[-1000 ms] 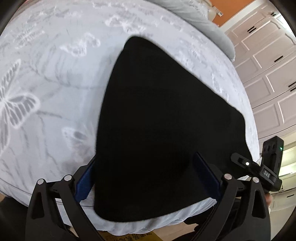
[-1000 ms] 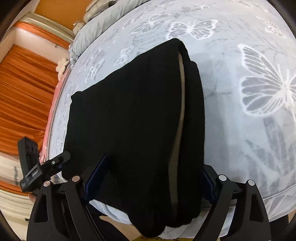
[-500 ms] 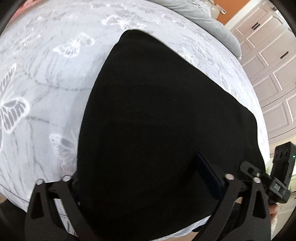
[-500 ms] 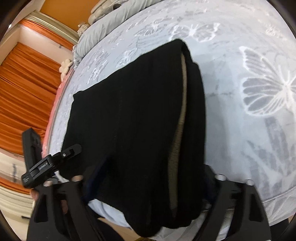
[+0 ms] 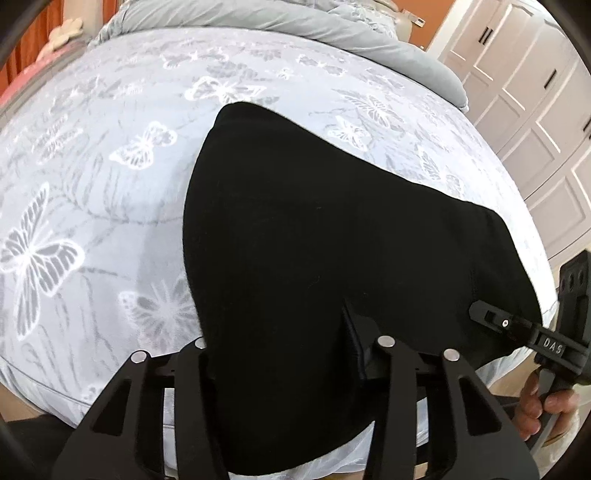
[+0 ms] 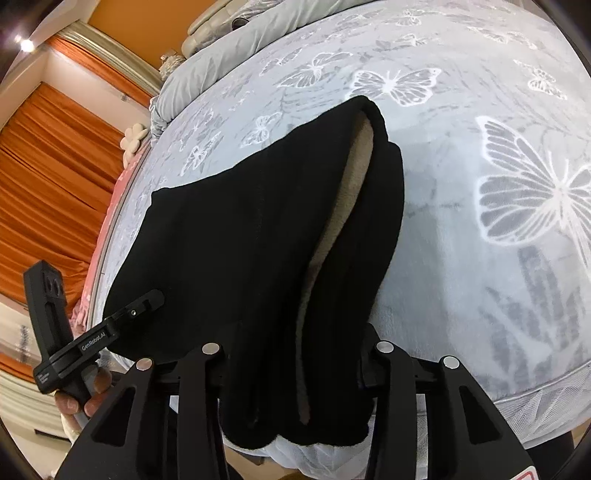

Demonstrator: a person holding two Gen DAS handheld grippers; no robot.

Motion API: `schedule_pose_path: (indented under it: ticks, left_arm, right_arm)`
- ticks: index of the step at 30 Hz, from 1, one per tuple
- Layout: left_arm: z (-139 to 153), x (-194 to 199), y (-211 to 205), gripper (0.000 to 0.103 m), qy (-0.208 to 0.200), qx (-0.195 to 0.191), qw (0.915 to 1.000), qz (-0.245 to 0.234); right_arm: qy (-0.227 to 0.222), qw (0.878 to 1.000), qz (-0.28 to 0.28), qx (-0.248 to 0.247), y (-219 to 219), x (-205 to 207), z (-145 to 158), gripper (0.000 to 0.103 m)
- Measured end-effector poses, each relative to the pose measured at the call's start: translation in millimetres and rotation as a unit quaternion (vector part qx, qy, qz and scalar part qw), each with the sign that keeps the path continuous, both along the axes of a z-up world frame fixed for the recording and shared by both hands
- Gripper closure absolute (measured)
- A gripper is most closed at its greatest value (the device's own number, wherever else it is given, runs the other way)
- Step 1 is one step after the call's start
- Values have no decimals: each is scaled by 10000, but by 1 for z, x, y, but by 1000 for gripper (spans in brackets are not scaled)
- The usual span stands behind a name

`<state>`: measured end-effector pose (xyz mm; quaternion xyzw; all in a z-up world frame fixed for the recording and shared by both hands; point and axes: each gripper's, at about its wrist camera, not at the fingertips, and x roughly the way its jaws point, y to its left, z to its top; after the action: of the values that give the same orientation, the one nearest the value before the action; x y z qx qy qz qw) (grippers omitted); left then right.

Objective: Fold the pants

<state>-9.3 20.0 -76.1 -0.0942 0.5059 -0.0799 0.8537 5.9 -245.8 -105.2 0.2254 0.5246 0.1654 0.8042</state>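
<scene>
Butterfly bedspread (image 5: 110, 206), orange curtains (image 6: 48, 177), white wardrobe (image 5: 532, 110), both hand-held grippers clamped on black pants (image 5: 332, 240)

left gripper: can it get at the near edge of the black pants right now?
Probably yes. The left gripper already straddles the near edge of the black pants at the bed edge; its jaws have just been closing with the fabric between them, and nothing blocks it.

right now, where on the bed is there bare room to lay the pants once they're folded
Bare bedspread lies left of the black pants in the left wrist view, and again right of them, around the big butterfly print. Another strip runs between their far end and the grey duvet. The near edge is crowded: both grippers' fingers have just been closing on the fabric there.
</scene>
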Motion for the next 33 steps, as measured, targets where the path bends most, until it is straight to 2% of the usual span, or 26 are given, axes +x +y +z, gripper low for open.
schedule_pose_path:
  ticks: [13,22,29,33]
  left_arm:
    - [19,0,-11,66,-205,99,9997,-28]
    - [39,-18,-9,72,-424,171,9989,-61]
    - [59,-36,-11,75,-640,215,9977,-83]
    - [57,-43,-2,77,-721,209,9971,-111]
  right_arm:
    - [-336,9994,18,7,7,-3,23,69]
    - [-535,9985,100,32,9,-7,35,69]
    - [-679,9973,128,239,8,-18,41,69]
    - [-691,9969,107,370,9,-29,44,69]
